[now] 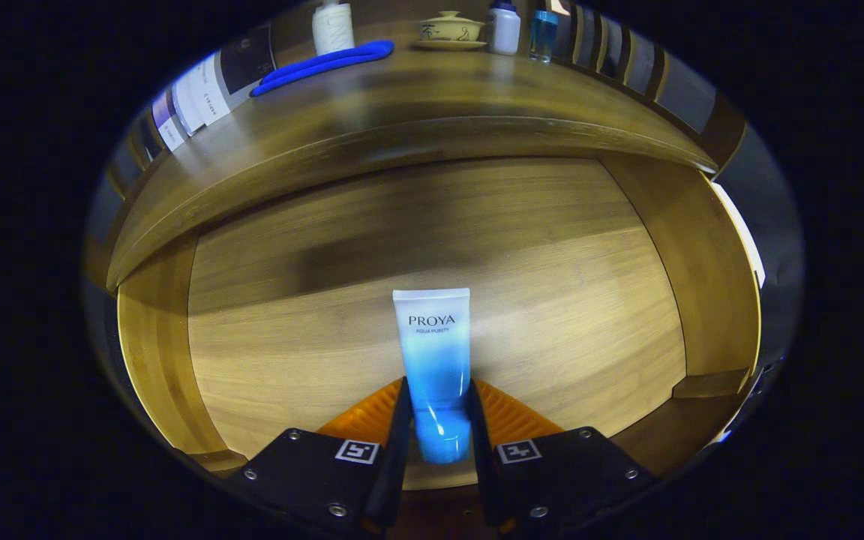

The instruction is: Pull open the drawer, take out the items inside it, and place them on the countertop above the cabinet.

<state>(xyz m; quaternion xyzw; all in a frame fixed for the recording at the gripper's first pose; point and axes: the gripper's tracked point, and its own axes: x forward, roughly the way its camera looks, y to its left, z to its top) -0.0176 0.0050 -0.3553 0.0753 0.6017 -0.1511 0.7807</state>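
While clamping tube [436, 352], tool [438, 420] mid-drawer [154, 337]

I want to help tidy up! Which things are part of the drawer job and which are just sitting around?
For the job:
tube, gripped between the fingers
open drawer
countertop

Just sitting around, on the countertop:
blue cloth
white bottle
lidded cup on a saucer
small white bottle
small blue bottle

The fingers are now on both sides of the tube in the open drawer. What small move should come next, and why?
Probably lift straight up. The gripper seems shut on the blue and white tube, which lies over the drawer floor. It must rise above the countertop edge before being set there.
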